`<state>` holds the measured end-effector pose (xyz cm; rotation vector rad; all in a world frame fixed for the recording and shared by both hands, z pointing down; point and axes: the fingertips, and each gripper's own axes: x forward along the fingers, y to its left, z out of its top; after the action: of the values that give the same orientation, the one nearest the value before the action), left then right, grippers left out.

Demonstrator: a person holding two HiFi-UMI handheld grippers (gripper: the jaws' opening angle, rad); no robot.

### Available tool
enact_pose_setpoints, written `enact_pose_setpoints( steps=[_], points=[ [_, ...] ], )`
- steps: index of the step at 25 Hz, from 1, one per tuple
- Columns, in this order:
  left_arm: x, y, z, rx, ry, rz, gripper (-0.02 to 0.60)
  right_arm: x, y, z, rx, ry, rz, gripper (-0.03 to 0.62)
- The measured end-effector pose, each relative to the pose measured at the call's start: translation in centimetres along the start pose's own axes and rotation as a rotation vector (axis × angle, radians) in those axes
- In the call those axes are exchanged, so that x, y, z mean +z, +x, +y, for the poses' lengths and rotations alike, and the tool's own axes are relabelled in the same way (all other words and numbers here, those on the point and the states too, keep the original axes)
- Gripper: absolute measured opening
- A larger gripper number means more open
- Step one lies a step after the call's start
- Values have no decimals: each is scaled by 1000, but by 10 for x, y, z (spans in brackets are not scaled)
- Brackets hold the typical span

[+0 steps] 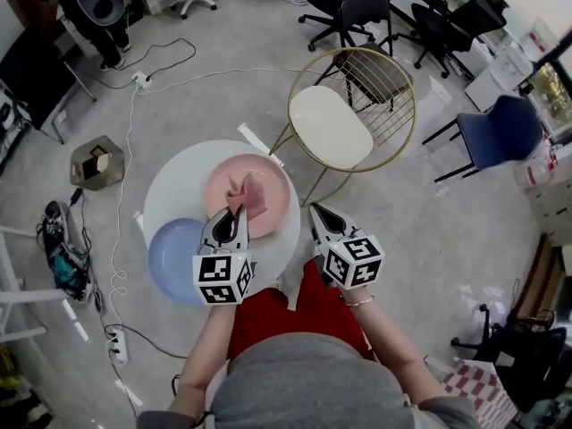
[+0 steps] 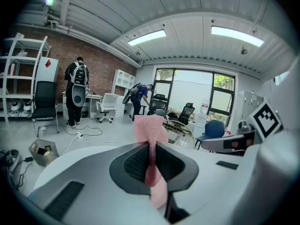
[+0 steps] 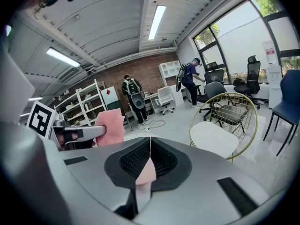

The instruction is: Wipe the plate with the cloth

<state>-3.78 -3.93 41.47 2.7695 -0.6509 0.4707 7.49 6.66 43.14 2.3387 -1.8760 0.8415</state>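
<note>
Round white table (image 1: 170, 195): pink plate (image 1: 273, 172) centre, blue plate (image 1: 170, 253) near-left. Cloth (image 1: 250, 195) bunched over pink plate, pinched in left gripper (image 1: 237, 213). Right gripper (image 1: 315, 211) clenched, just right of plate. Judged step: wipe starting. Next: press cloth down, sweep.

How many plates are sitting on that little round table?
2. A pink plate lies mid-way across the table, beneath the cloth gripped by the left claw. A blue plate sits at the near edge, left of that claw. None seems hidden.
</note>
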Motion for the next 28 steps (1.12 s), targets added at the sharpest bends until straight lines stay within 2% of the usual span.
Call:
enact_pose_setpoints(
  steps=[7,14,18,24,28],
  points=[
    [-1,8,32,142,-70,-4,34,11,52,6,153,-57,73,29],
    [-9,7,55,382,-170,10,34,17,106,-1,332,-129,175,29],
    [-10,8,57,490,-211,9,34,22,124,-6,420,-175,220,29],
    [-11,11,44,573,-317,-16,34,27,137,-15,520,-220,265,29],
    [-16,9,33,629,-347,0,34,27,137,-13,595,-253,287,29]
  ],
)
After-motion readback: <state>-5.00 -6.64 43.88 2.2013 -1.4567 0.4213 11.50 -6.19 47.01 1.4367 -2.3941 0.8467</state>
